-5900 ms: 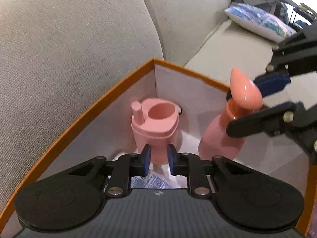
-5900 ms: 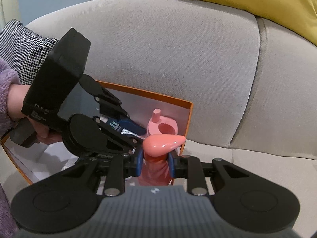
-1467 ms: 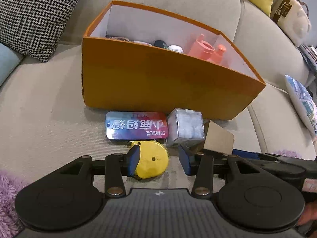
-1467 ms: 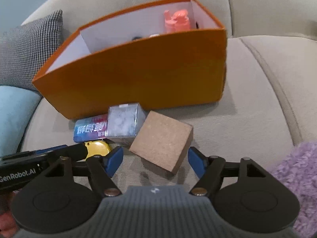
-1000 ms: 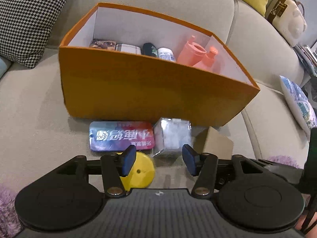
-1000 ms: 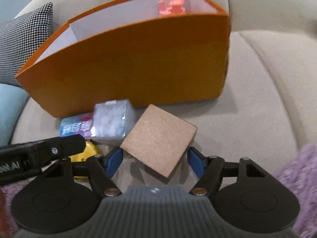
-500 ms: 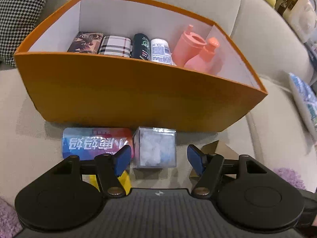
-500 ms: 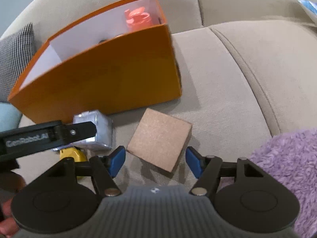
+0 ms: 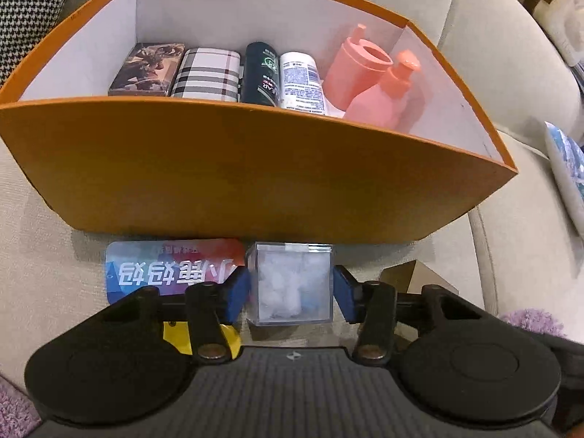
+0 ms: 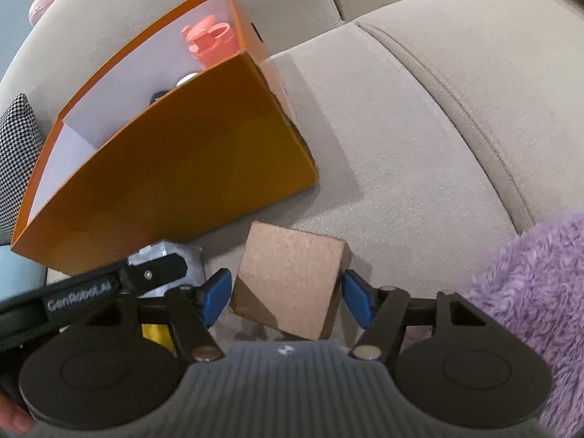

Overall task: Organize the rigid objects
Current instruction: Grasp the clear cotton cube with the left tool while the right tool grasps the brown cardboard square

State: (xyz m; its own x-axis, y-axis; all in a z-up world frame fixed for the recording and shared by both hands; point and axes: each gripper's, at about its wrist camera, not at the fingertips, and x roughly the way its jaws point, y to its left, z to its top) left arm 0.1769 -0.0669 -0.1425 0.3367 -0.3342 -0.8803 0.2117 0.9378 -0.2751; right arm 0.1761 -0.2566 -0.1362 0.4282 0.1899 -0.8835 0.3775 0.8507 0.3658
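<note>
On a beige sofa (image 9: 511, 84), the left gripper (image 9: 291, 294) straddles a clear cube (image 9: 290, 284) with its jaws spread, just in front of an orange box (image 9: 226, 171) holding tins, bottles and a pink cup (image 9: 356, 67).

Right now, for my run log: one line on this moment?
left gripper: open around clear cube | right gripper: open around brown block | orange box: partly filled
</note>
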